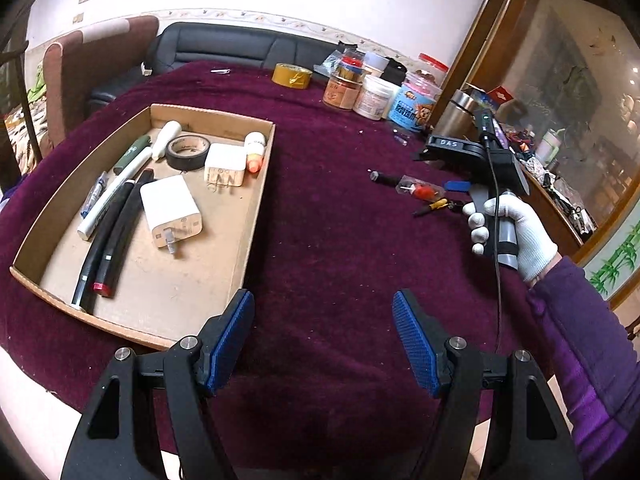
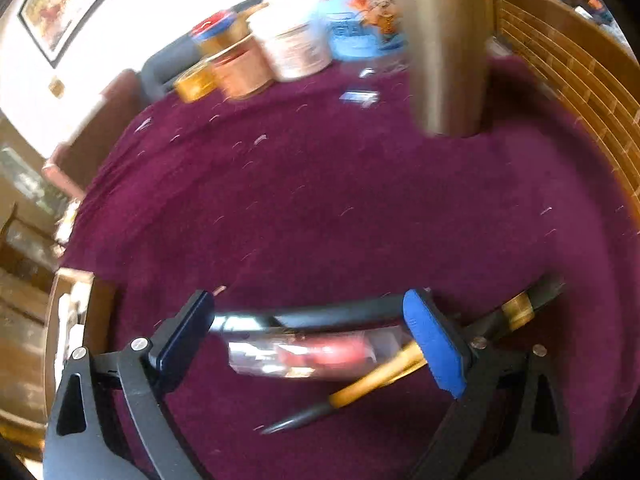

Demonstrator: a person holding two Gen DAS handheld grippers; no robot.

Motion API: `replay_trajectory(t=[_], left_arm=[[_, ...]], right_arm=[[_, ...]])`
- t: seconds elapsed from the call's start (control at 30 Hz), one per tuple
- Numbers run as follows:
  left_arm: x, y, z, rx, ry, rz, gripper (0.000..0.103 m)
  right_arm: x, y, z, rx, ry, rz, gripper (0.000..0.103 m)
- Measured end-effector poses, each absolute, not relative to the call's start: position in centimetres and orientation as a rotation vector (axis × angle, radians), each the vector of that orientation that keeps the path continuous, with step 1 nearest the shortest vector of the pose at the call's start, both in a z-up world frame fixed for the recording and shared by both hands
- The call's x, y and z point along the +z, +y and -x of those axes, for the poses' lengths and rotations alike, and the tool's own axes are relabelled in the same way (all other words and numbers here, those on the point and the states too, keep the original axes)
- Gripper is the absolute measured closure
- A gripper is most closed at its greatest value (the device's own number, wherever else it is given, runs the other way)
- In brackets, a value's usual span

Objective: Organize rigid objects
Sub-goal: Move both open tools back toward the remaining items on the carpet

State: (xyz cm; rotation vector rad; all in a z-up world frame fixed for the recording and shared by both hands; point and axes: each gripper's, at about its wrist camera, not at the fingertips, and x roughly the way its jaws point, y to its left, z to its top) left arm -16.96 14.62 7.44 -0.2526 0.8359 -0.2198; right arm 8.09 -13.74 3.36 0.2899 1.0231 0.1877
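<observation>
Here the right hand-held gripper [image 2: 308,336], wide open and empty, straddles a clear packet [image 2: 304,354] right of the cardboard tray [image 1: 256,184], needing closure; the left hand-held gripper [image 1: 323,340] hovers open.

A table draped in maroon cloth [image 1: 328,216] was seen. A cardboard tray [image 1: 256,204] was set on it at nine o'clock. A yellow tape roll [image 1: 292,75] and several jars [image 1: 374,98] were stood at twelve to one o'clock. Small tools and a clear packet [image 1: 418,190] were laid at three o'clock.
</observation>
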Motion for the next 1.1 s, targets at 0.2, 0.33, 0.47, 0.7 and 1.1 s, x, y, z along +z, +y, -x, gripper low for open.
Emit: replay_trajectory(t=[0.2,0.33,0.47,0.7,1.1], left_arm=[[7.0,14.6,16.4,-0.217,0.846,0.263,0.037],[6.7,14.0,16.4,-0.235,0.857,0.253,0.037],[6.6,13.8,16.6,-0.25,0.868,0.253,0.037],[6.3,13.7,16.8,-0.268,0.878,0.266,0.037],[5.6,13.7,16.4,-0.274,0.908,0.262,0.037]], right_arm=[[3.0,-8.7,-3.8,0.477,1.122,-0.3,0.008],[3.1,-6.6,-1.2,0.631,1.158,-0.311,0.007],[6.4,-8.1,-0.1,0.529,1.015,-0.233,0.008],[6.9,-13.3,-3.3,0.229,0.941,-0.248,0.008],[3.7,-13.1,-7.8,0.324,1.084,-0.369,0.007]])
